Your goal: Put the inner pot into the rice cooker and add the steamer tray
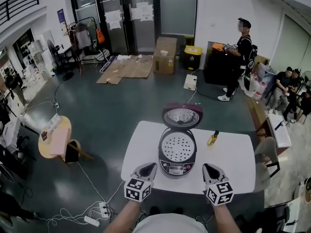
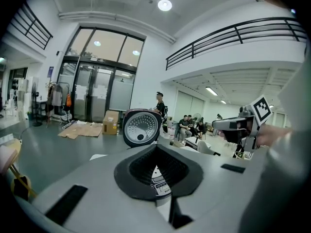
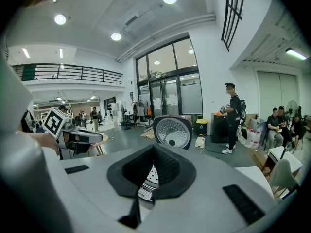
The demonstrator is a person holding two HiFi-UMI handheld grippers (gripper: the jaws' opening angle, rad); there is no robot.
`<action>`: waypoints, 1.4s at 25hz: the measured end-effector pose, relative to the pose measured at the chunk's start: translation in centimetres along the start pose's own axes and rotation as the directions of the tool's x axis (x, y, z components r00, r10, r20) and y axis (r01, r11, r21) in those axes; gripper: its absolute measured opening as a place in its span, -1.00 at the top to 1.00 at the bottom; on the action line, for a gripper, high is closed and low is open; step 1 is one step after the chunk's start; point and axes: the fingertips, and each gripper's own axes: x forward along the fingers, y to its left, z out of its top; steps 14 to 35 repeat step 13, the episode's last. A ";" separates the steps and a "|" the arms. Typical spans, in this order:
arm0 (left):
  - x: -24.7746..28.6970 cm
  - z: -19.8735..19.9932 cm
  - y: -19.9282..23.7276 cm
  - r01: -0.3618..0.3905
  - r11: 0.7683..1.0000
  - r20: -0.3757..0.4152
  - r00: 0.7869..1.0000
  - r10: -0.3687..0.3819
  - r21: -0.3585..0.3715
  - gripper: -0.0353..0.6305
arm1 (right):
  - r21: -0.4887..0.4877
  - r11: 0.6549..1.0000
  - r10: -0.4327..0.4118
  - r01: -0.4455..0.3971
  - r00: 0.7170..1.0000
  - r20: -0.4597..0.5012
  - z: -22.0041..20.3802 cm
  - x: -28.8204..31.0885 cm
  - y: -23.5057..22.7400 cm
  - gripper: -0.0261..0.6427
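Head view places the rice cooker (image 1: pixel 178 155) at the centre of the white table (image 1: pixel 233 161), with its lid (image 1: pixel 182 116) swung open and standing at the cooker's 12 o'clock side. The perforated steamer tray (image 1: pixel 177 146) sits level in the cooker's mouth and fills it rim to rim. The inner pot is not separately visible and is judged to lie beneath the tray. The cooker's long axis runs from the lid hinge at 12 o'clock to the control panel (image 1: pixel 177 168) at 6 o'clock, facing the operator.

The left gripper (image 1: pixel 151 167) hangs at the cooker's 7 o'clock and the right gripper (image 1: pixel 206 167) at its 5 o'clock. Each is just beside the cooker body, apart from it, and points toward 12 o'clock. Neither is clearly nearer. Both gripper views show the jaws pressed together with nothing between them; only the control panel appears beyond the pads.

Both placements appear complete. Any further reach would go to the lid, which lies at 12 o'clock from both sets of fingertips, past the tray.

A small yellow bottle (image 1: pixel 213 139) stands on the table at the cooker's 2 o'clock, on the right gripper's side, and could obstruct a reach from that hand. The left side of the table is bare. A chair (image 1: pixel 266 152) sits beyond the table edge at 3 o'clock. A round wooden table (image 1: pixel 52 139) stands well apart at 9 o'clock.
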 end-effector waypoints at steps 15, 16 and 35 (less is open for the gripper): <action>0.3 0.4 -0.4 -0.006 1.000 -0.005 1.000 0.006 0.004 0.85 | -0.012 1.000 0.014 -0.014 1.000 -0.001 0.3 0.2 0.0 0.89; 0.3 0.4 -0.4 -0.006 1.000 -0.005 1.000 0.006 0.004 0.85 | -0.012 1.000 0.014 -0.014 1.000 -0.001 0.3 0.2 0.0 0.89; 0.3 0.4 -0.4 -0.006 1.000 -0.005 1.000 0.006 0.004 0.85 | -0.012 1.000 0.014 -0.014 1.000 -0.001 0.3 0.2 0.0 0.89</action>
